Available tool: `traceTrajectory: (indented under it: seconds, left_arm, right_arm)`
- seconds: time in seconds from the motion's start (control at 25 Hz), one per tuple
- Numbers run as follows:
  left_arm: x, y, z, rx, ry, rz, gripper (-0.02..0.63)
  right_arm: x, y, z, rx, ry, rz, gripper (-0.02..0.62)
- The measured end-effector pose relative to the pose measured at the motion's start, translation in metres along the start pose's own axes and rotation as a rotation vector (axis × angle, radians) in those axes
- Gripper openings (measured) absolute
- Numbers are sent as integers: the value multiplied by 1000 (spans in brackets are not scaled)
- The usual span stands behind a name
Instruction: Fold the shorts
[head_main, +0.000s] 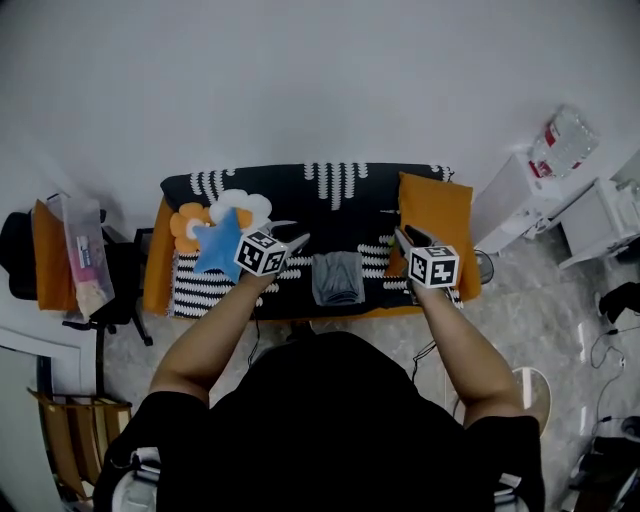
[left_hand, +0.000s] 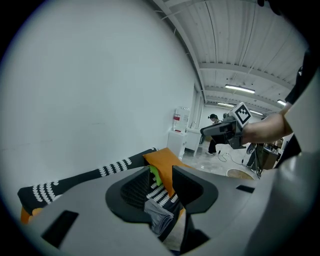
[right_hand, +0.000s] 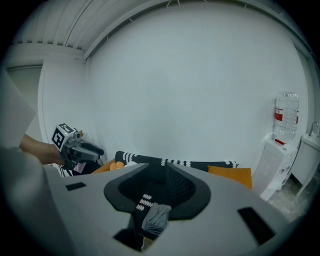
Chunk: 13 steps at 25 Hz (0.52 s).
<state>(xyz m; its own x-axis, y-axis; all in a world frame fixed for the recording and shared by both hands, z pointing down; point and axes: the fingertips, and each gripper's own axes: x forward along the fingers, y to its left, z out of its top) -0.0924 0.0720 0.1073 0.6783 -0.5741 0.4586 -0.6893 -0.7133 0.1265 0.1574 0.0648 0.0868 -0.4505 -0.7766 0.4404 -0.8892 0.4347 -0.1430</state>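
Well, shorts (head_main: 338, 278) folded compact on sofa (head_main: 290, 192); my left gripper (head_main: 292, 236), right gripper (head_main: 408, 236) part-open, empty. Job looks done.

Striped sofa (head_main: 300, 188) — grey shorts (head_main: 337, 278), orange cushion (head_main: 436, 215) atop.

Plain grey on the shorts (head_main: 338, 278), mid-cover. Black on the cover (head_main: 330, 200), with rows of short white stripes along the far edge and in bands at the near left and right. Orange on the sofa (head_main: 155, 275) beneath, showing at the left and near edges, and on the cushion (head_main: 435, 215) at right. At left, a blue star (head_main: 218, 243), an orange flower (head_main: 184, 226) and a white cloud (head_main: 240, 205). Black-and-white square markers on the cubes of the left gripper (head_main: 300, 240) and right gripper (head_main: 402, 236). White on the wall (head_main: 320, 80), grey marbling on the floor (head_main: 540, 300). Red label on the clear bottle (head_main: 562, 140), far right.
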Motion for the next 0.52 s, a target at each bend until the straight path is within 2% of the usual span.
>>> traceTrajectory:
  seconds: [0.52]
  left_arm:
    - [-11, -13, -1, -5, -11, 29, 156]
  right_arm:
    - [-16, -5, -2, 10, -26, 7, 106]
